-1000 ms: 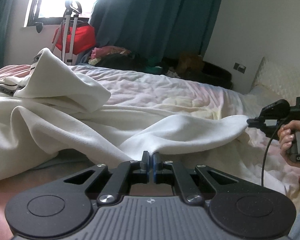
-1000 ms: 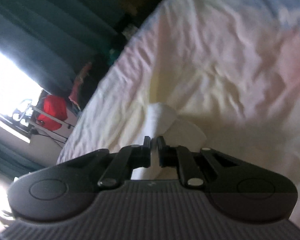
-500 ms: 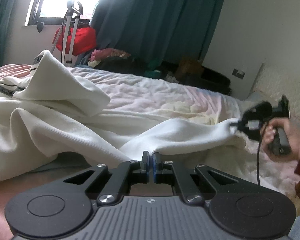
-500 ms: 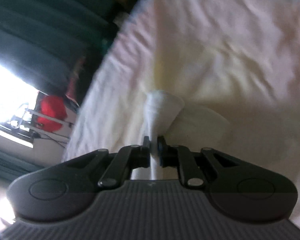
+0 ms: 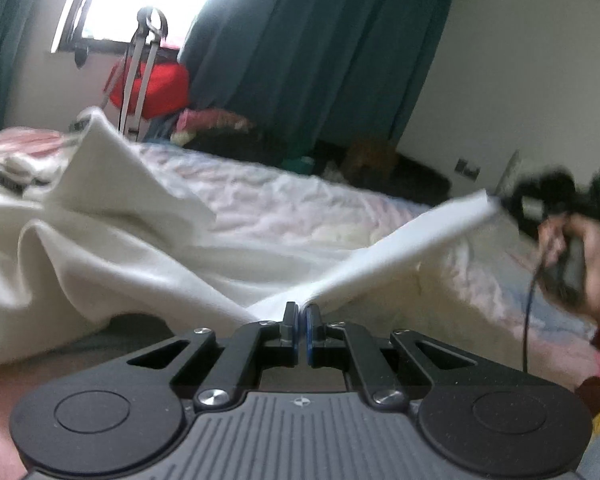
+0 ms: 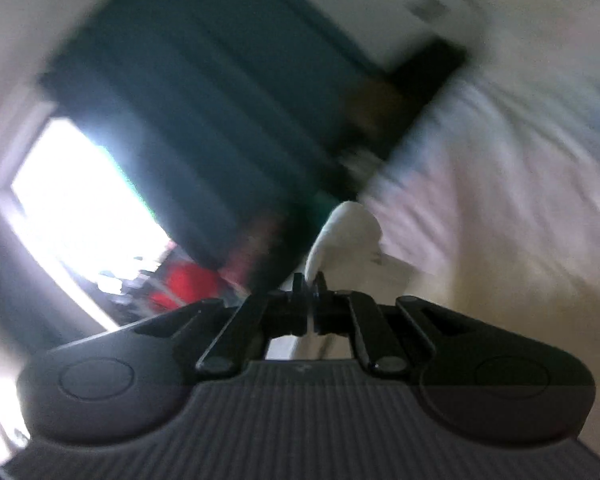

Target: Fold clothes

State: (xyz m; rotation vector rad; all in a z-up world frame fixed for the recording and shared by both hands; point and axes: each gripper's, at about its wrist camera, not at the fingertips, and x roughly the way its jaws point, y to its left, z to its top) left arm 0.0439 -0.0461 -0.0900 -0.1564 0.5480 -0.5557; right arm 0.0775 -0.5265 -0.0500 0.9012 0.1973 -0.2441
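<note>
On bed (image 5: 284,204): white garment (image 5: 112,248) heaped. Left gripper (image 5: 301,316) clamped on its near edge; right gripper (image 6: 310,280) pinching sleeve (image 5: 412,240) end, lifted off bed. Step: stretching sleeve. Next, likely carry across heap.

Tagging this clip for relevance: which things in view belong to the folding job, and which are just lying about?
In the job:
- white garment, its sleeve stretched taut
- left gripper, shut on it
- right gripper, shut on the sleeve end
- bed, the work surface

Lying about:
- red bag
- teal curtain
- clothes pile beyond the bed
</note>
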